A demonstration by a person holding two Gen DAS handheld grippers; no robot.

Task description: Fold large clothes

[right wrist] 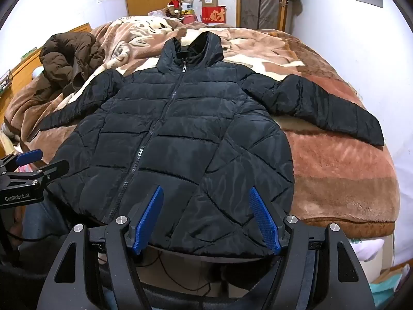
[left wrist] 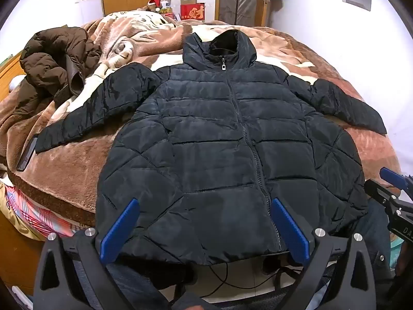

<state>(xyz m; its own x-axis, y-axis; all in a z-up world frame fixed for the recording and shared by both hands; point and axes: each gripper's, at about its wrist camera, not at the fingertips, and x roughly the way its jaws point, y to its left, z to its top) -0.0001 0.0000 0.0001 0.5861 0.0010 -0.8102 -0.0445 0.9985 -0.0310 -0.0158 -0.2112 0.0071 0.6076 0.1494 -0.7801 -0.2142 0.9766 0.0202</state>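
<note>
Both wide-open claws, left claw (left wrist: 204, 222) and right claw (right wrist: 206, 209), empty above black jacket (left wrist: 219, 129) on bed (right wrist: 335, 168)

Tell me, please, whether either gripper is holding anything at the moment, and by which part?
Nothing is held. The left gripper and right gripper both stand open above the hem of the black quilted puffer jacket, which lies flat and zipped on the bed.

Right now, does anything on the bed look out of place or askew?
The black jacket lies flat, zipped, sleeves spread; nothing wrong there. Two oddities: a brown coat is heaped crumpled at the bed's far left, and a dark flat object, perhaps a phone, lies by the jacket's left cuff.
</note>
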